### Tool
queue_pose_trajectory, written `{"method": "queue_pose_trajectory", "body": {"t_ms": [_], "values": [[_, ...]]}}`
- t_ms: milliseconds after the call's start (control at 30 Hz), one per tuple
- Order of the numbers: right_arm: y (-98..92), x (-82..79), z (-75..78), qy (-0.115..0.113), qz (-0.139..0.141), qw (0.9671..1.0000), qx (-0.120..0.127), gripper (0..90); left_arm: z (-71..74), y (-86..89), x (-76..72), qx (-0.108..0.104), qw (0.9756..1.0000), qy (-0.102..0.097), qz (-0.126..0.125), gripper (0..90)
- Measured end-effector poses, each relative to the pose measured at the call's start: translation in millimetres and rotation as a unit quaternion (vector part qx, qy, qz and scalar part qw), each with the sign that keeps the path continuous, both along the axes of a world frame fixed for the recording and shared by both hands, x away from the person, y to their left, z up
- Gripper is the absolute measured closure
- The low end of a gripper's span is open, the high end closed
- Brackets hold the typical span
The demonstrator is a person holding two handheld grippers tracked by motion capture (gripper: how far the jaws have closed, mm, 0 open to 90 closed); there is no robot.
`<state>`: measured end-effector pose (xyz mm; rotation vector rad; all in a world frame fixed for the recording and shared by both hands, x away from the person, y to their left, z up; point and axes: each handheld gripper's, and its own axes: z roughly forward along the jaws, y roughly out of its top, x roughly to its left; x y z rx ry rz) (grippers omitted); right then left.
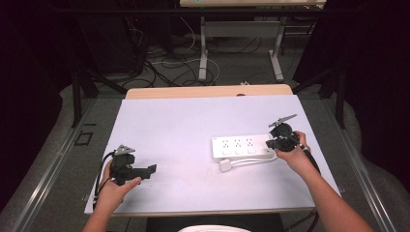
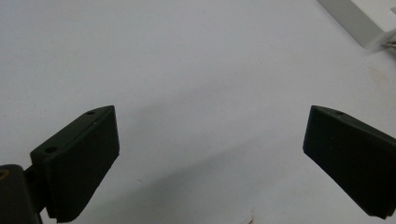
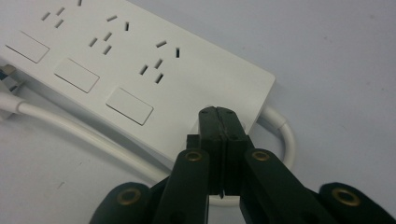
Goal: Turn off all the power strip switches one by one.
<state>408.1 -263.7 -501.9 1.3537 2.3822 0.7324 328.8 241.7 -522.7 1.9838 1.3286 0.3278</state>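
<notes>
power strip [image 2: 369, 21] cut off at top-right edge in left gripper view; its cable [image 3: 70, 128] partly hidden behind closed right gripper [image 3: 223, 122], plug [image 3: 7, 77] cropped, blurred at left edge

You face a table [image 1: 169, 125] with a pale lilac-white top; a bare wood strip [image 1: 208, 91] runs along its far edge. Beyond it, a grey floor [image 1: 232, 67] carries tangled black and white cables [image 1: 164, 65]. A second table [image 1: 251, 4] on white metal legs [image 1: 203, 53] stands farther back. Dark curtains [image 1: 29, 72] close both sides. Metal floor rails [image 1: 53, 164] flank you.
</notes>
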Motion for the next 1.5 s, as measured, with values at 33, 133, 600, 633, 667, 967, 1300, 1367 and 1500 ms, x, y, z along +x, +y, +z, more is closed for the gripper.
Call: {"method": "queue_pose_trajectory", "body": {"t_ms": [33,133,600,633,667,967,1300,1367,1500], "values": [[0.0,0.0,0.0,0.000,0.000,1.0000,0.000,90.0,0.0,0.0,0.0,0.000,1.0000,0.000,0.000,3.8],[-0.3,3.7,-1.9,0.008,-0.003,1.0000,0.005,90.0,-0.1,0.5,-0.3,0.000,1.0000,0.001,0.002,3.8],[2.6,8.8,-8.2,0.023,0.000,0.9997,-0.005,90.0,-1.1,0.1,-1.0,0.007,1.0000,0.006,-0.001,3.8],[3.1,9.0,-8.3,0.027,-0.002,0.9996,-0.006,90.0,-1.1,0.1,-1.0,0.007,1.0000,0.006,-0.001,3.8],[3.6,9.1,-8.8,0.029,-0.001,0.9996,-0.006,90.0,-1.1,0.1,-1.1,0.006,1.0000,0.007,-0.001,3.8],[3.7,9.4,-10.0,0.028,-0.001,0.9996,-0.008,90.0,-1.1,0.2,-1.3,0.005,1.0000,0.008,-0.001,3.8],[3.2,10.0,-10.8,0.032,0.000,0.9995,-0.007,90.0,-1.1,0.2,-1.4,0.009,0.9999,0.007,-0.002,3.8],[3.3,10.0,-10.8,0.032,0.001,0.9995,-0.007,90.0,-1.2,0.3,-1.4,0.009,0.9999,0.007,-0.002,3.8],[3.6,9.9,-11.2,0.030,-0.001,0.9995,-0.007,90.0,-1.6,0.4,-1.2,0.009,0.9999,0.009,-0.004,3.8]]}}
